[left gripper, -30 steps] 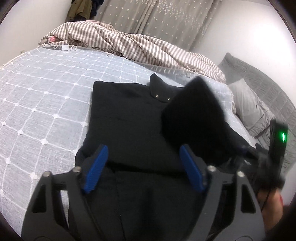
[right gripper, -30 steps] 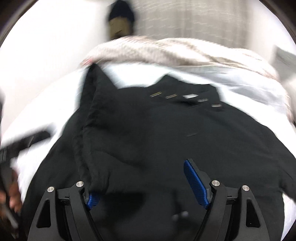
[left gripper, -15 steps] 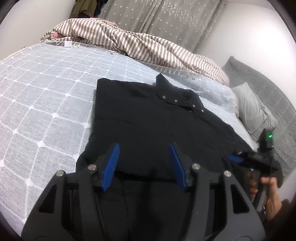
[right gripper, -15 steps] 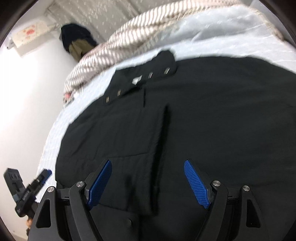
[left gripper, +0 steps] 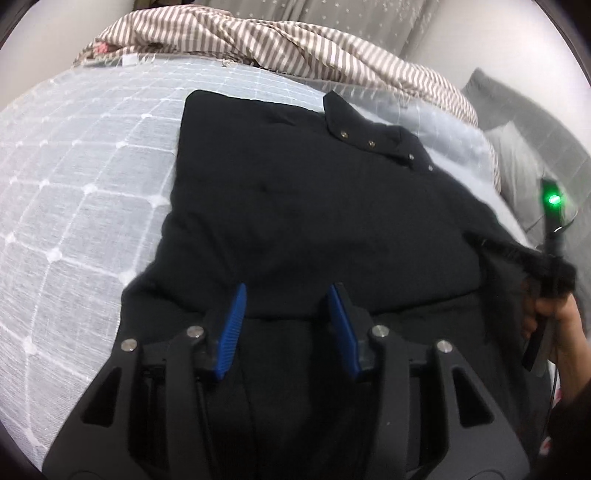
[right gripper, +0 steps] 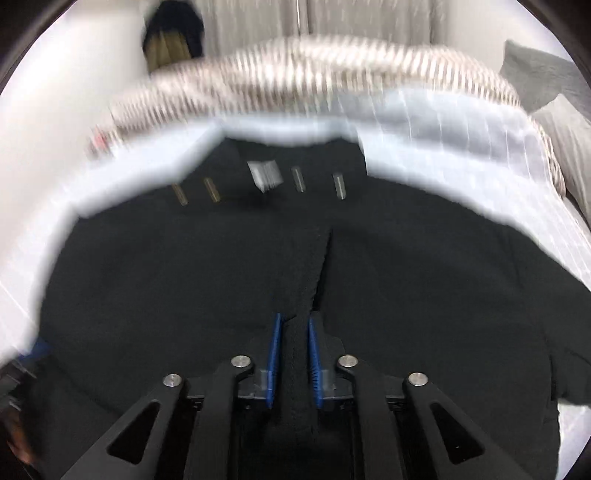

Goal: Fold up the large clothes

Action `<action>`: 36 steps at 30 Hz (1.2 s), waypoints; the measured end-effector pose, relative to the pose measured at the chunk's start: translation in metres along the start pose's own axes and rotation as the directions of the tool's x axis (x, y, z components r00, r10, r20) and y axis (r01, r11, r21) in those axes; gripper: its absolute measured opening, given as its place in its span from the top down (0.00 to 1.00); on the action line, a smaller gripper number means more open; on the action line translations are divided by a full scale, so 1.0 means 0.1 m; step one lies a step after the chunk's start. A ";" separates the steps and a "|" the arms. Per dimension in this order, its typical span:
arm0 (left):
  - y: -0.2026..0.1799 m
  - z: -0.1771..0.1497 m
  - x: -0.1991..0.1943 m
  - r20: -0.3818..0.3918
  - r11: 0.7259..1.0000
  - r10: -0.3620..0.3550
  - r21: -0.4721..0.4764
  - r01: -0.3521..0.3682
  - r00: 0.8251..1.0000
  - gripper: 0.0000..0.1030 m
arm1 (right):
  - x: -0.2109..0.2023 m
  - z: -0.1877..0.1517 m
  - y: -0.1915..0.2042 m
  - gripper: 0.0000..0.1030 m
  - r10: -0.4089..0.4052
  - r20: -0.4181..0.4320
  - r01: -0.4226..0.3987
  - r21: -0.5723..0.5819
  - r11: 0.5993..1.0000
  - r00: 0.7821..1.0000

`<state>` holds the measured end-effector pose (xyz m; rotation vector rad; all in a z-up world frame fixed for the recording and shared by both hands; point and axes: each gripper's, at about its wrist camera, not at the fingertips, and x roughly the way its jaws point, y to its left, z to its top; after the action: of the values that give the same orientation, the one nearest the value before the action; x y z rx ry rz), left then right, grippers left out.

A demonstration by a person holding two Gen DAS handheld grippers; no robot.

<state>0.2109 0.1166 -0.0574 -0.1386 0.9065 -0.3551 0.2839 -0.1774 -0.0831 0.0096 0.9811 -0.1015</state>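
Observation:
A black jacket (left gripper: 314, 192) lies flat on the bed, its snap-button collar (left gripper: 369, 136) at the far end. My left gripper (left gripper: 287, 317) hovers low over the jacket's near fold edge. Its jaws are half apart and closing, and the blue pads do not press the cloth. In the right wrist view the jacket (right gripper: 184, 277) fills the blurred frame. My right gripper (right gripper: 293, 343) is closing, and a raised ridge of black fabric is pinched between its pads. In the left wrist view a hand (left gripper: 561, 321) holds that gripper at the jacket's right edge, where the fabric is bunched up.
The bed has a white grid-patterned cover (left gripper: 81, 184), bare to the left of the jacket. A striped blanket (left gripper: 277, 44) is heaped along the far edge, with grey pillows (left gripper: 517, 162) at the right. Curtains and a wall stand behind. Dark clothes (right gripper: 173, 33) hang at the back.
The left gripper sank nearer the jacket and its jaws narrowed. The right gripper, open over the flat jacket half a second ago, has drawn its jaws together on a ridge of fabric.

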 end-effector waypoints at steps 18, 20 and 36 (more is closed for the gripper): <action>-0.23 0.01 -0.40 -0.040 0.998 0.012 -0.059 -0.015 0.999 0.03 | -1.22 -0.82 -2.10 0.22 -0.081 0.049 0.037 0.587 0.809 0.996; -0.24 -0.01 -0.38 -0.051 0.997 0.026 -0.067 -0.029 0.998 0.02 | -1.27 -1.03 -2.46 0.21 -0.103 0.018 0.065 0.669 0.740 0.995; -0.36 -0.07 -0.35 -0.042 0.998 0.023 -0.059 -0.025 0.999 0.01 | -1.20 -1.82 -3.95 0.21 -0.180 0.039 0.054 0.873 0.484 0.983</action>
<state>0.1773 0.0953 -0.0260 -0.1754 0.9590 -0.3100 0.0313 -0.5511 -0.0693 0.8909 0.7023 -0.7325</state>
